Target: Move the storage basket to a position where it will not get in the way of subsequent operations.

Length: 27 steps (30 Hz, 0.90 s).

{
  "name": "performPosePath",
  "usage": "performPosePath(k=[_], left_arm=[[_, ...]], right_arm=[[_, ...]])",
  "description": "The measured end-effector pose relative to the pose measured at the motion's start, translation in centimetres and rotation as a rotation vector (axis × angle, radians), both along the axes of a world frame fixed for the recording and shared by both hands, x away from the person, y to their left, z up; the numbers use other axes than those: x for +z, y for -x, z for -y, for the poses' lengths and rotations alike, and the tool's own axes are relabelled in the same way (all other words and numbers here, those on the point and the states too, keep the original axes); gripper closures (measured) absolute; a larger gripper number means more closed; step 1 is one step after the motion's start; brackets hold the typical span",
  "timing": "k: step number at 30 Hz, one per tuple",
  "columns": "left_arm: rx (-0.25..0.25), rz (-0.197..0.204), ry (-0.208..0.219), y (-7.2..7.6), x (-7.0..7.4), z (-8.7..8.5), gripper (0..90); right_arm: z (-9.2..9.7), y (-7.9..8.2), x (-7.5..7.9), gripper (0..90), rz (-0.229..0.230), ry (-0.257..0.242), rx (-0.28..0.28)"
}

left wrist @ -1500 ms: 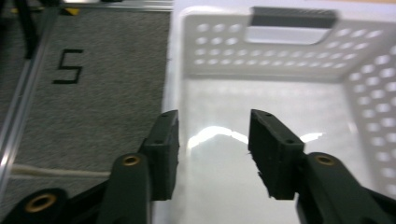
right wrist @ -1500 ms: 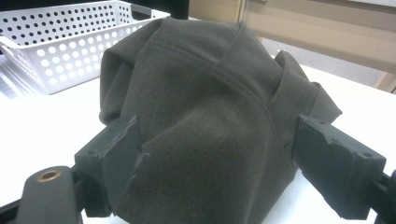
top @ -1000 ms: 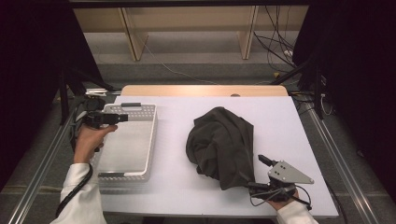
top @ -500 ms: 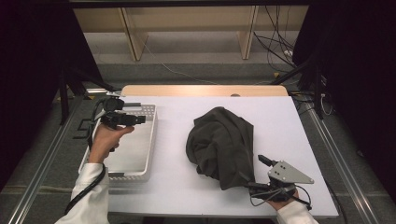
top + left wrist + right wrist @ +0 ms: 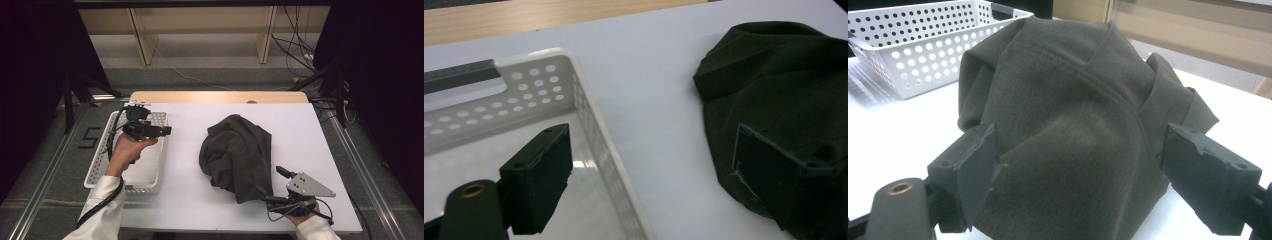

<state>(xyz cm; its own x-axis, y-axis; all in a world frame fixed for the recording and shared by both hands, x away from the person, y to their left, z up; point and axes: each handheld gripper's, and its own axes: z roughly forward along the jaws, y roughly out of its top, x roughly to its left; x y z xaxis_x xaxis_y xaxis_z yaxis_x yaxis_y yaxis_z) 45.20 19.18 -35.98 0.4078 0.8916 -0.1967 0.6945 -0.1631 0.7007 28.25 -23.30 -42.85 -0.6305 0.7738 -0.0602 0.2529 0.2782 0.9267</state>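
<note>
Garment (image 5: 236, 152), dark, bunched mid-counter (image 5: 190, 200), long axis running near-to-far. R gripper (image 5: 280, 187) at its near edge, jaws wide, cloth between, not clamped. L gripper (image 5: 162, 131) over basket (image 5: 96, 170), jaws released, nothing between, farther off.

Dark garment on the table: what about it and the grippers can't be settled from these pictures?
- Dark garment: bunched, so its type stays hidden, high view.
- Right gripper: jaws flank the cloth; whether the pads press it is unclear, right gripper view.
- White perforated basket: near end cut off by the frame edge, left gripper view.
- Left gripper: jaws apart, holding nothing.
</note>
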Motion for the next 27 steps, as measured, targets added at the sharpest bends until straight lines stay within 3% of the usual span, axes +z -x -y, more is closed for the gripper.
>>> performPosePath(k=[16, 27], left_arm=[[-0.083, 0.036, 0.0, 1.2, 0.2, 3.7, 15.6], [-0.146, 0.027, 0.013, 2.2, 0.2, 5.8, 15.6]], right_arm=[[0.0, 0.0, 0.0, 17.0, -0.002, 0.007, 0.003], [-0.1, 0.0, -0.1, 17.0, -0.005, 0.007, 0.005]])
